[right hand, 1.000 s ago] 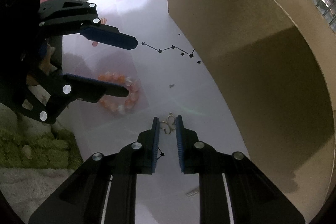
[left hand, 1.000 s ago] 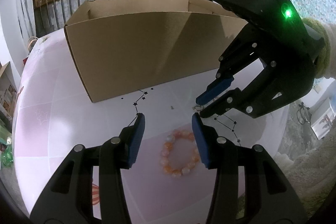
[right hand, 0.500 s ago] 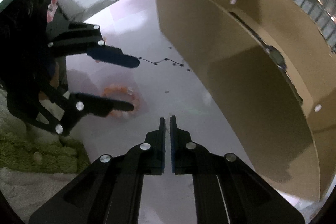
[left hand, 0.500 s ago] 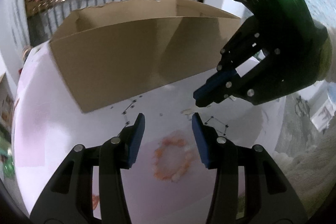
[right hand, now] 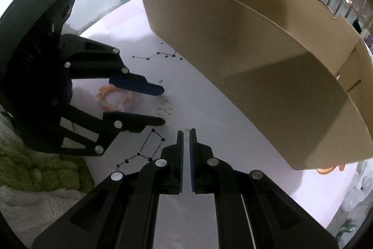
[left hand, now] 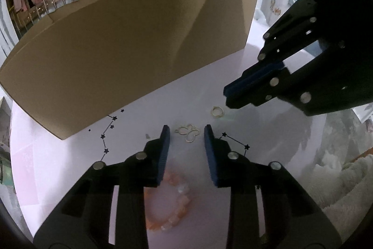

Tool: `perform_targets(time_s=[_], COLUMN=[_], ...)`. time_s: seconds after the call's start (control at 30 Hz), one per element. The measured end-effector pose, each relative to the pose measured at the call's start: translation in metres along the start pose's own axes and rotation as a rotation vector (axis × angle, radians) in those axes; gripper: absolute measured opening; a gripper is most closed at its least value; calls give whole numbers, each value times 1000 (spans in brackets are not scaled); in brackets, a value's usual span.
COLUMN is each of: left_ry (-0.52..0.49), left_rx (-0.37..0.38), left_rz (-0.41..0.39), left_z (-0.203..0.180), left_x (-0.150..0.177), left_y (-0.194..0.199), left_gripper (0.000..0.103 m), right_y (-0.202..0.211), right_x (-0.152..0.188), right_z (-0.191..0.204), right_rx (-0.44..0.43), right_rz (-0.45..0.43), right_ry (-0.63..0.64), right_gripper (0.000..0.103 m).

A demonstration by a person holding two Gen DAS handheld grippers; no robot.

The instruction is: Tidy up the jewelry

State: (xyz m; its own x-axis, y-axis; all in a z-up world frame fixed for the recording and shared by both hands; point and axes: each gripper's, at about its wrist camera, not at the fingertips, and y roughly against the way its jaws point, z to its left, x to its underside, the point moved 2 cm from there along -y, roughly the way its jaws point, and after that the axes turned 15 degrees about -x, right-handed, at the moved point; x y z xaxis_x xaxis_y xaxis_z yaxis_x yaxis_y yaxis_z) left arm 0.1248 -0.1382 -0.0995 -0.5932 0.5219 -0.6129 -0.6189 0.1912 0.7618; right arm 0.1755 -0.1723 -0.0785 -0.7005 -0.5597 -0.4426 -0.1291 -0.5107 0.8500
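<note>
White table (left hand: 70, 155); left hand-held gripper (left hand: 186, 132) wide open around butterfly pendant (left hand: 188, 132); right hand-held gripper (right hand: 186, 132) nearly closed, contents unclear.

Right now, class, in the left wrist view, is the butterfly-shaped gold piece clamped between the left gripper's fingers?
No: the butterfly-shaped gold piece lies flat on the table just ahead of the open left gripper, touching neither finger.

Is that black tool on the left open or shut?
Open: the left tool has its blue fingertips wide apart, either side of the gold butterfly pendant.
</note>
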Motion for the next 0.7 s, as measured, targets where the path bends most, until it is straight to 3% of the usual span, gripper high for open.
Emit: perform_targets(time_s=[0.23, 0.37, 0.7], left_ry=[-17, -26, -28], left_rx=[0, 7, 10], left_rz=[35, 59, 96], left_z=[0, 2, 5], left_x=[-12, -19, -35], left_y=[-7, -8, -12], left_gripper=[28, 19, 19], right_y=[11, 18, 24], right_x=[19, 25, 32], right_z=[-10, -15, -16], right_rx=[-10, -16, -27], right_rz=[-49, -83, -122], right_ry=[-46, -84, -106], right_gripper=[6, 6, 6])
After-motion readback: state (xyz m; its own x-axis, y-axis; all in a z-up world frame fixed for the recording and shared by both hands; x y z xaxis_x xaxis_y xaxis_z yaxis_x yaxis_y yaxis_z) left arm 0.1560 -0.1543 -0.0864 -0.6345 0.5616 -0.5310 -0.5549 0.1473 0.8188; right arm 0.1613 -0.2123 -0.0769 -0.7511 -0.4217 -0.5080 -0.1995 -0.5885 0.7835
